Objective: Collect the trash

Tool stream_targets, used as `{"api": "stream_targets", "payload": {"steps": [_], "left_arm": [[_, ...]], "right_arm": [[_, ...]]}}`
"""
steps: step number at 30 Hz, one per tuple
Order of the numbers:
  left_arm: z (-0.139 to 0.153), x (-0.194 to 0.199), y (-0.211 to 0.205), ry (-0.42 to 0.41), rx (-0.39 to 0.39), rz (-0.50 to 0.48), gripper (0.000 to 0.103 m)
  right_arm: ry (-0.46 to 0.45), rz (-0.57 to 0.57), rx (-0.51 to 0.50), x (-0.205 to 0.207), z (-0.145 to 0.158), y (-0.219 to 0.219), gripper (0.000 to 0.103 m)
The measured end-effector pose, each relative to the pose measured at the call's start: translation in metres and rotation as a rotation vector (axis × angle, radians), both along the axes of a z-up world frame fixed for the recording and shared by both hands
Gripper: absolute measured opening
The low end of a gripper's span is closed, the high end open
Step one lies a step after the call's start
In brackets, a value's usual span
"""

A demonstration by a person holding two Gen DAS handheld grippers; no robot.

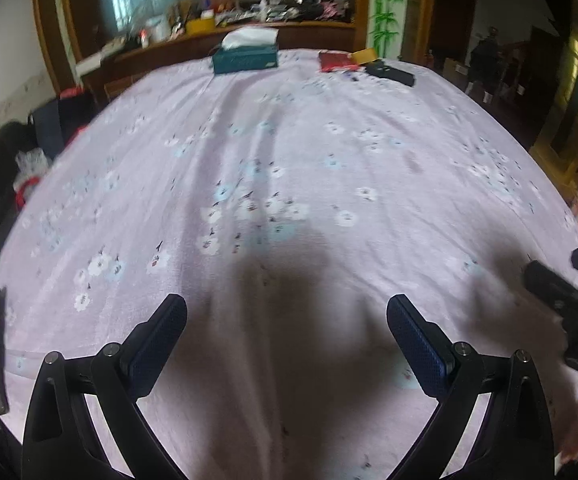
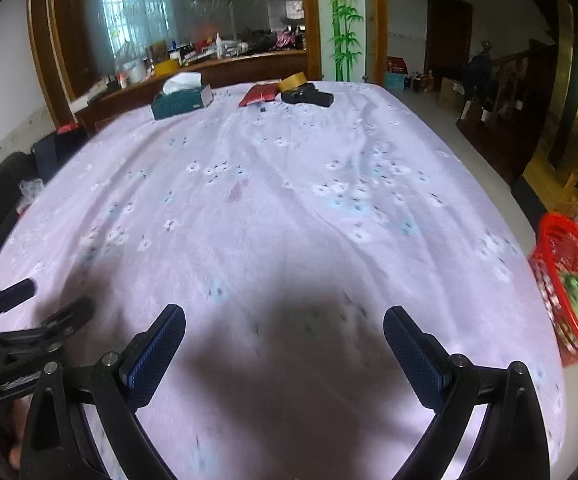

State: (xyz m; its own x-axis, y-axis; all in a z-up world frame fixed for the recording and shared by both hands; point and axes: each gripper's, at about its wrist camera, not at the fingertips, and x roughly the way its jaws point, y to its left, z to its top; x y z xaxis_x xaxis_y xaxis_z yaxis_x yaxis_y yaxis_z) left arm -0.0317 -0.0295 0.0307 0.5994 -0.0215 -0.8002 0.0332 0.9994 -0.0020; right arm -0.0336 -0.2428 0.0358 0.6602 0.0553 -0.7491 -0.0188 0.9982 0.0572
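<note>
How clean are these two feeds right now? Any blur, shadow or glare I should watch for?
Left wrist view: motion blur smears the tablecloth print and the tissue box; a dark shadow lies between the open left hand-held gripper fingers. Right wrist view: somewhat sharper at the far end, with a similar shadow under the right hand-held gripper, a blurred red basket, and heavy fisheye bending.

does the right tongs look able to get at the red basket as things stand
Probably yes. The red basket sits off the table's right edge, beside the open right tongs, its mouth tipped toward them. Only bare tablecloth lies between; nothing blocks a swing to the right.
</note>
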Motion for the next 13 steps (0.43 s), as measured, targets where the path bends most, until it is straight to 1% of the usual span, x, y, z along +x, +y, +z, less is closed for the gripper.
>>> {"api": "stream_targets", "payload": {"steps": [2, 3, 5, 8, 10, 11, 13], "left_arm": [[-0.006, 0.009, 0.007, 0.035, -0.037, -0.015, 0.099], [-0.009, 0.013, 0.011, 0.053, -0.038, -0.007, 0.099], [-0.013, 0.014, 0.015, 0.052, -0.019, 0.014, 0.099], [-0.014, 0.020, 0.018, 0.025, 0.030, 0.029, 0.099], [-0.016, 0.025, 0.019, 0.031, 0.021, 0.011, 0.099], [-0.018, 0.028, 0.020, 0.044, 0.013, 0.000, 0.099], [-0.027, 0.036, 0.021, 0.112, -0.005, -0.022, 0.099]], "right_arm": [[0.023, 0.016, -0.022, 0.017, -0.009, 0.012, 0.101], [0.033, 0.020, -0.022, 0.023, -0.012, 0.015, 0.101], [0.061, 0.015, -0.017, 0.034, -0.021, 0.021, 0.101], [0.085, 0.006, -0.028, 0.042, -0.030, 0.026, 0.101], [0.118, 0.011, -0.032, 0.048, -0.035, 0.027, 0.101], [0.130, 0.009, -0.027, 0.049, -0.037, 0.027, 0.101], [0.144, 0.002, -0.028, 0.052, -0.039, 0.028, 0.103]]}}
